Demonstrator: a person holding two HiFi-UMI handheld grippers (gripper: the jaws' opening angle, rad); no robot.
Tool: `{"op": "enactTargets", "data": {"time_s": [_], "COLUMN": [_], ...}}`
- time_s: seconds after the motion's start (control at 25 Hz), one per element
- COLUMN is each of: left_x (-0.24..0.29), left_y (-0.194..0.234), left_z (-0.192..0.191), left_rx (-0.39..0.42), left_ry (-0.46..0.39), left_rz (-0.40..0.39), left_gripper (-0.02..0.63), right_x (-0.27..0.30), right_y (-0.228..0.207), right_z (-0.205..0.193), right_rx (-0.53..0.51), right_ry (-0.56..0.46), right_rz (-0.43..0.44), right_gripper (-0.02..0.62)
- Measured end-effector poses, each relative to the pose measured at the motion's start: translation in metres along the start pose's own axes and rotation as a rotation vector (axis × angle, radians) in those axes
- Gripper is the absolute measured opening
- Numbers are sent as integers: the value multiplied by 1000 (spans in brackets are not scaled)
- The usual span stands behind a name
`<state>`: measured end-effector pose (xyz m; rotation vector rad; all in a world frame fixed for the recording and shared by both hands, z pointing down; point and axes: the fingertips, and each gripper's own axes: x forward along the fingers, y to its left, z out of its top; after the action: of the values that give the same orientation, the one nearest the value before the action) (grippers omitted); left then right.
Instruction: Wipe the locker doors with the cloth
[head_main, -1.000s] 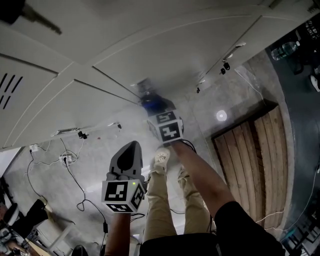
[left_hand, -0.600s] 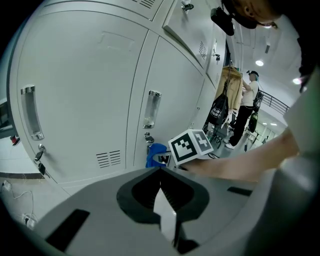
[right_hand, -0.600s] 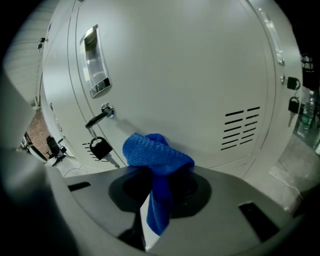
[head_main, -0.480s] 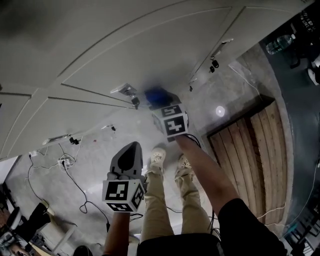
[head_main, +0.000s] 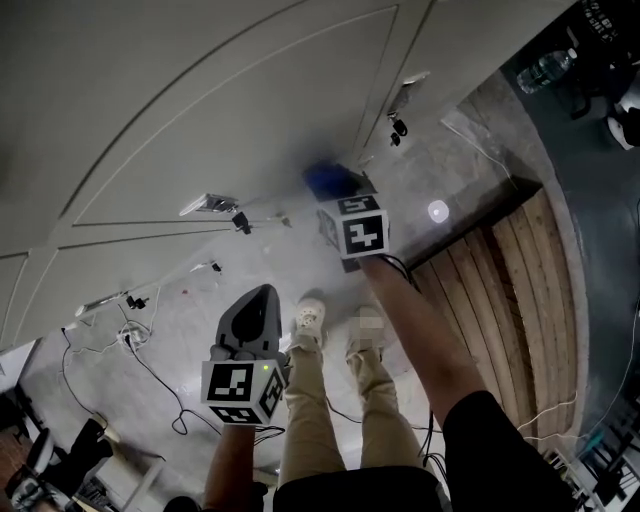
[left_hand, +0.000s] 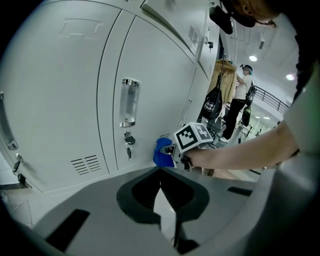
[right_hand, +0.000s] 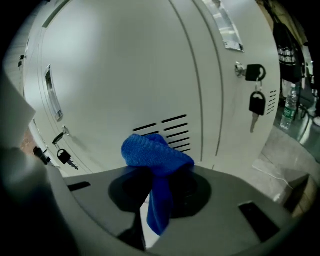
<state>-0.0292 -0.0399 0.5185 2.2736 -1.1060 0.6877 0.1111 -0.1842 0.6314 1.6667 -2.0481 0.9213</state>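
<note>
A blue cloth (head_main: 326, 179) is bunched in my right gripper (head_main: 338, 196), which is shut on it and holds it against a pale grey locker door (head_main: 230, 120). In the right gripper view the cloth (right_hand: 152, 150) covers the fingertips just below the door's vent slots (right_hand: 164, 129). My left gripper (head_main: 262, 296) hangs lower and to the left, away from the lockers, shut with nothing in it. From the left gripper view its closed tips (left_hand: 161, 172) point toward the cloth (left_hand: 161, 152) and the right gripper's marker cube (left_hand: 193, 137).
Keys hang from locks (right_hand: 257, 104) on the neighbouring doors, and a metal handle (left_hand: 130, 102) sits left of the cloth. A wooden pallet (head_main: 500, 300) lies on the floor at right, cables (head_main: 140, 335) at left. A water bottle (head_main: 545, 70) lies far right. Another person (left_hand: 244, 86) stands down the aisle.
The right gripper has slid the cloth rightward across the door, away from the metal handle. The left gripper has stayed where it was.
</note>
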Motion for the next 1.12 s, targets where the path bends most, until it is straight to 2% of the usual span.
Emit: {"op": "enactTargets", "data": {"time_s": [0.28,0.56,0.8,1.12], "left_x": [11,14,9,-11], "left_y": [-9,-13,-11,4], "left_z": [1,5,3,-6], "left_rx": [19,22,19,2], "left_ry": [19,20,8,-6], "left_rz": [-14,-20,-17,5], "left_gripper": [9,9,9,9], "right_x": [-5,-8,-9,-4], "right_y": [-62,-86,-58,29], "right_z": [9,13,-6,-52], "right_rx": [83,130,94,46], "right_ry": [-22,-30,-10,74], "right_rz": [-102,-163,-122,2], "right_gripper": [80,80,79,80]}}
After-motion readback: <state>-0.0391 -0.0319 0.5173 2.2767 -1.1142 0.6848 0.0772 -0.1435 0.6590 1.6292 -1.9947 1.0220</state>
